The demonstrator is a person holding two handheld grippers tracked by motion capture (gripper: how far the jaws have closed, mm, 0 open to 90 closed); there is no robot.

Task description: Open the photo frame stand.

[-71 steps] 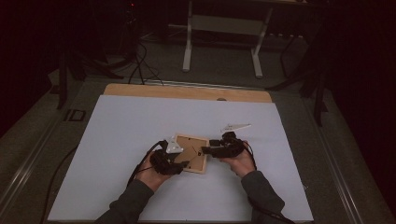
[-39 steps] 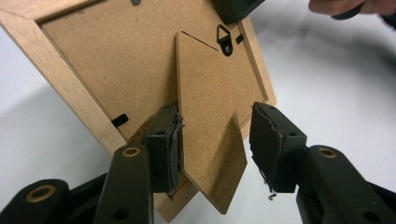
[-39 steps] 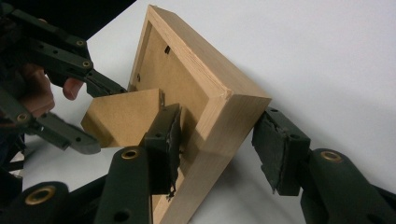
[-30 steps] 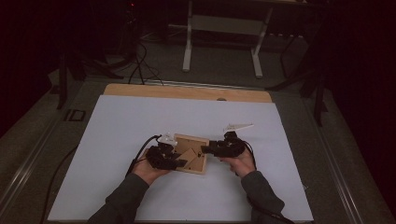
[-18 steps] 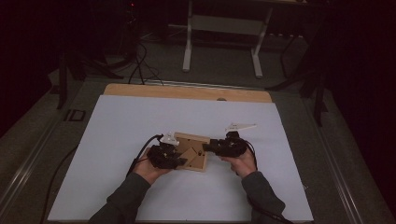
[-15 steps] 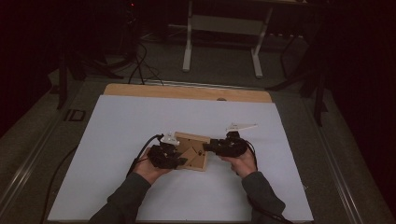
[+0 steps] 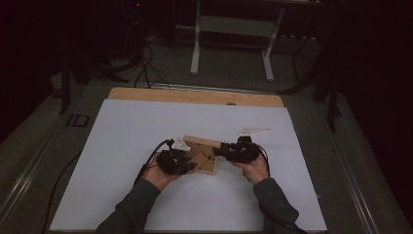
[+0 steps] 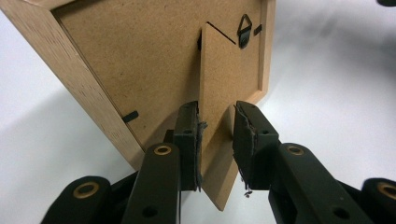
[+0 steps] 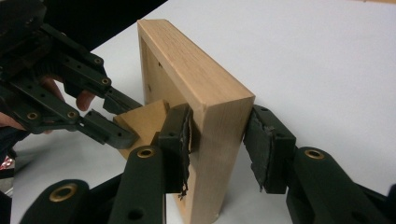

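Observation:
A light wooden picture frame stands tilted on edge on the white table sheet, its brown back board toward my left hand. My left gripper has just been closing, and its pads now press both edges of the fold-out stand flap on the back. My right gripper has also been closing. It clamps the frame's side rail, one pad inside the recess and one outside. The left gripper also shows in the right gripper view, its jaws either side of the flap.
The sheet covers a wooden table whose bare far strip shows. Beyond it are a dark floor with cables and a white metal stand. A small black hanger clip sits on the frame's back. Open sheet lies all around the frame.
The frame lay flat at first; now it is tipped up on edge. My left gripper has moved in onto its back. Both hands barely shifted over the last half second.

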